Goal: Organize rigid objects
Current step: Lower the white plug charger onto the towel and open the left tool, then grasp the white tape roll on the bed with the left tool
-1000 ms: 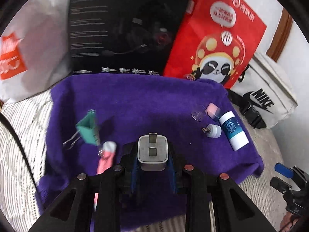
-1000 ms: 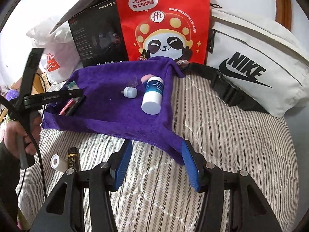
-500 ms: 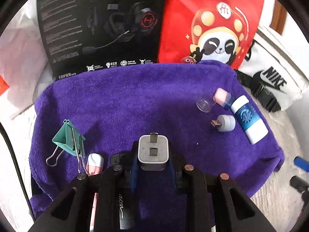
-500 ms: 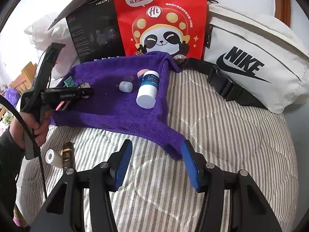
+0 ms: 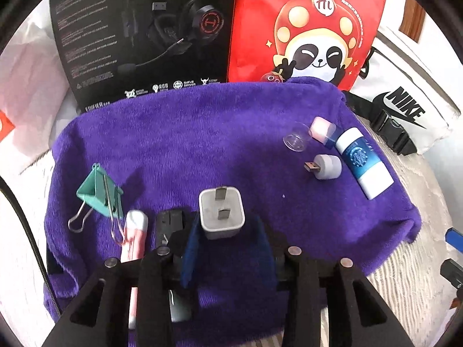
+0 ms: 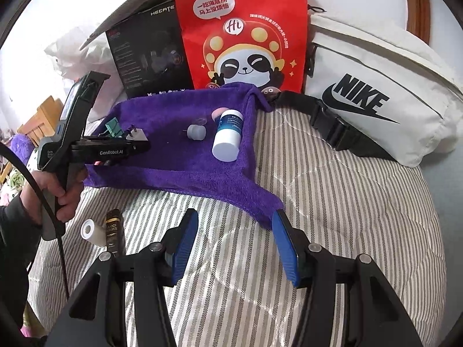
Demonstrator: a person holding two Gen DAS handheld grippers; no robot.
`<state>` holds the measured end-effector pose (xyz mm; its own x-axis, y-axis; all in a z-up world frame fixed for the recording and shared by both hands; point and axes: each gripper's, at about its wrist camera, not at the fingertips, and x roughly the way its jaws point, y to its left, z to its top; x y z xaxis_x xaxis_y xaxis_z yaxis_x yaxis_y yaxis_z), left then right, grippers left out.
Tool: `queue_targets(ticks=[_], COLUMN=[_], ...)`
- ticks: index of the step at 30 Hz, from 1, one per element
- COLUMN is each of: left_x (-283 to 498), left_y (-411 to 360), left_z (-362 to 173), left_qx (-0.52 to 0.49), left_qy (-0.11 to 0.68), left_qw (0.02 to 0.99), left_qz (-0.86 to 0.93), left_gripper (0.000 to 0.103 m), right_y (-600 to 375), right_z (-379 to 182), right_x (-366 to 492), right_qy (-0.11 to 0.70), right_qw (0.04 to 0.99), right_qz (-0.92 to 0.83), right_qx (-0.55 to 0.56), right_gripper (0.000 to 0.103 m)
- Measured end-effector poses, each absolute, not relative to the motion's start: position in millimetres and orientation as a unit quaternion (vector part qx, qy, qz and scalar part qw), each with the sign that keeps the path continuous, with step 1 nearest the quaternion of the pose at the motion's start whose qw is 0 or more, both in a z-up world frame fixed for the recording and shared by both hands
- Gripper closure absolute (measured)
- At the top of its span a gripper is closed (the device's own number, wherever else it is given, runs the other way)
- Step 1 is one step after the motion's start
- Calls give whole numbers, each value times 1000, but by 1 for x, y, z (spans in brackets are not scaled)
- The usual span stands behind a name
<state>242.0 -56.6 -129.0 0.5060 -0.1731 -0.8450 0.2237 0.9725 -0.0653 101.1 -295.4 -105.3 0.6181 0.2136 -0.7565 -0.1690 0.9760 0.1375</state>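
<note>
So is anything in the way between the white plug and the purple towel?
Nothing visible. The left hand-held gripper holds the white plug over bare purple towel. The black thing and pink tube lie just to its left.

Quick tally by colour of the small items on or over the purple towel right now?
White/grey: 2, charger plug, USB light
Blue-white: 1, bottle
Pink: 2, tube, cap
Teal: 1, binder clip
Black: 1, dark item
Clear: 1, lid
Total: 8

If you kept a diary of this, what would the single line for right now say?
left tool: shut on white plug adapter, over purple towel | right tool: open, holding nothing, over striped bedding
</note>
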Motion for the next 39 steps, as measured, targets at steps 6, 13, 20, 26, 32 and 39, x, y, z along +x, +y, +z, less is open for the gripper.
queue_targets(ticks=[6, 13, 20, 26, 32, 39], left_x=[211, 153, 98, 85, 82, 74], left_y=[-49, -39, -46, -52, -58, -67], left_z=[-109, -95, -100, -124, -137, -141], left_qx=[12, 7, 18, 50, 82, 128], left_qy=[472, 456, 445, 448, 439, 414], left_qw=[872, 874, 870, 869, 871, 882], left_qz=[-132, -164, -212, -206, -203, -185], left_gripper=[66, 66, 66, 68, 75, 76], right_y=[-293, -290, -287, -287, -292, -287], right_z=[-101, -103, -105, -111, -118, -121], right_x=[91, 79, 64, 47, 34, 31], right_qy=[416, 417, 415, 420, 427, 433], right_qw=[903, 902, 903, 903, 900, 897], right_qz=[104, 102, 98, 88, 76, 79], right_qx=[25, 38, 42, 39, 37, 33], right_gripper=[50, 50, 50, 50, 50, 50])
